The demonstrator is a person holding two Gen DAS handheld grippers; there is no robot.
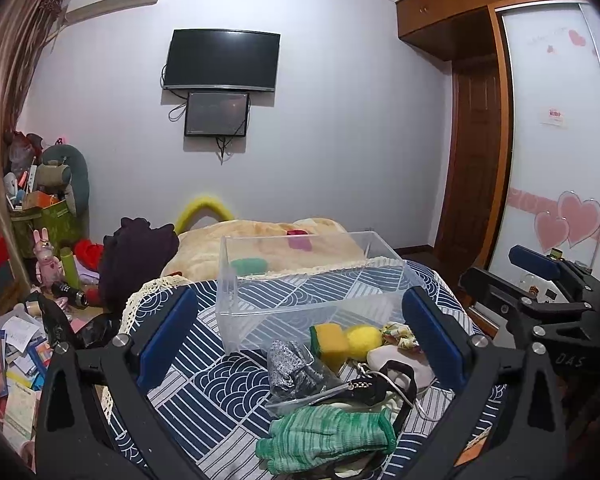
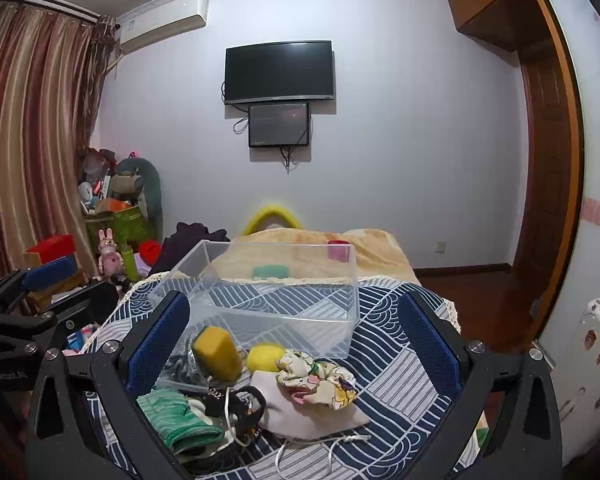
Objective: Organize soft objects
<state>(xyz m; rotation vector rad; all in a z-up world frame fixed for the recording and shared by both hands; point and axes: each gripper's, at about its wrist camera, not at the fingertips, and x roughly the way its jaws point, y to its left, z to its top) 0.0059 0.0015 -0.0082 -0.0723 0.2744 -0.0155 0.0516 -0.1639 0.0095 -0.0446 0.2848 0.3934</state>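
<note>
A clear plastic bin [image 1: 236,296] [image 2: 350,320] stands empty on a blue patterned cloth [image 1: 204,400] [image 2: 396,384]. In front of it lie a yellow sponge [image 1: 331,342] [image 2: 217,350], a yellow ball [image 1: 364,340] [image 2: 262,356], a floral scrunchie [image 1: 398,334] [image 2: 320,376], a white pouch [image 1: 388,360] [image 2: 296,412], green gloves [image 1: 328,436] [image 2: 172,416], a grey glittery bag [image 1: 292,368] and a black strap [image 1: 380,384] [image 2: 240,404]. My left gripper [image 1: 300,340] is open above the pile. My right gripper [image 2: 292,344] is open above the pile.
A beige blanket [image 1: 268,248] [image 2: 324,256] lies behind the bin, with a green sponge [image 1: 248,266] and pink item [image 1: 298,240] seen through it. Clutter and toys [image 1: 48,240] fill the floor at left. A wardrobe [image 1: 556,140] stands at right.
</note>
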